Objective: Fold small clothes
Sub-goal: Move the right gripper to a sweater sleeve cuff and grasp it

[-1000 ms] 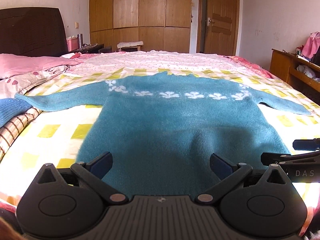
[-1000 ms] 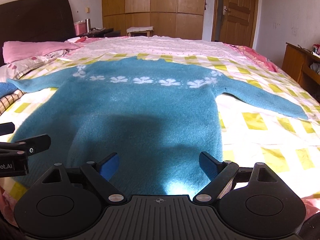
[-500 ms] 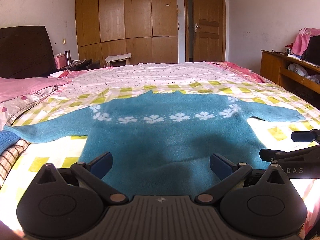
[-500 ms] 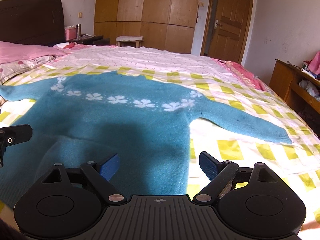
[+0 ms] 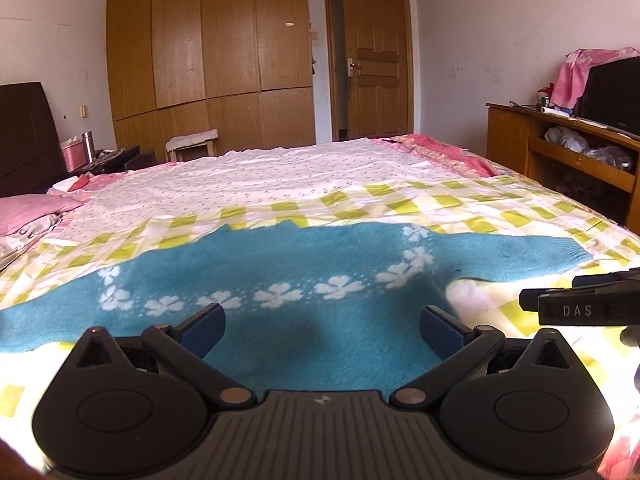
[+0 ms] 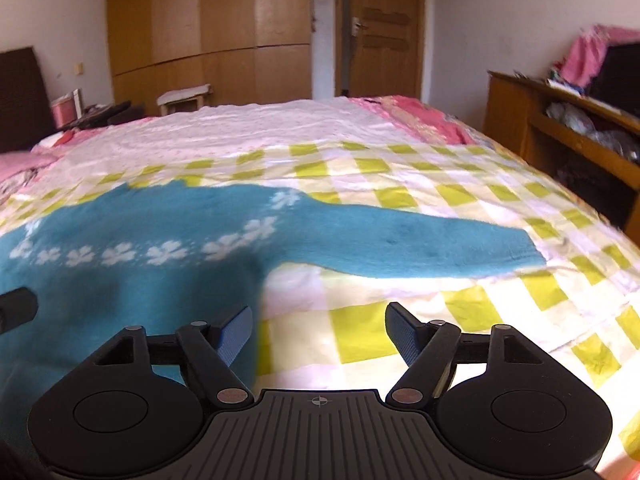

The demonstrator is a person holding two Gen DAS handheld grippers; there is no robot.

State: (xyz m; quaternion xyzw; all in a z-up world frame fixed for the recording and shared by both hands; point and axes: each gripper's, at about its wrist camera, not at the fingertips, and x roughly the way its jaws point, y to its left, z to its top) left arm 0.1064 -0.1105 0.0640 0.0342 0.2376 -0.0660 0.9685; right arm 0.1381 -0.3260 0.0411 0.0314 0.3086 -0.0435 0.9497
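Sweater (image 5: 312, 280): teal knit w/ a row of white flower motifs across the chest. It lies flat on the bed (image 5: 280, 176), spread over a yellow-and-white check sheet (image 6: 460, 312). Both sleeves are extended outward; one sleeve (image 6: 420, 248) runs toward the wooden side unit (image 5: 560, 148) and ends at its cuff on the check sheet.

Left claw (image 5: 322, 326): jaws wide, nothing between them. It hangs over the sweater body, below the flower row; blue pads are visible on both fingers. No contact w/ the fabric can be confirmed from this view.

Right claw (image 6: 319, 330): jaws are closing, approx. mid-width, nothing between them. Its left finger sits over the sweater's side edge; its right finger is over bare check sheet, below the extended sleeve. This view is motion-blurred, so fine detail is unclear.

In the left wrist view, part of the right claw shows at the right edge; in the right wrist view, a black part of the left tool shows at the left edge.

Surroundings: wooden wardrobe (image 5: 208, 48) and door (image 5: 376, 56) on the far wall; dark headboard (image 5: 24, 136) and pink pillow (image 5: 28, 210) at left; pink cloth (image 5: 580, 72) draped on the side unit.
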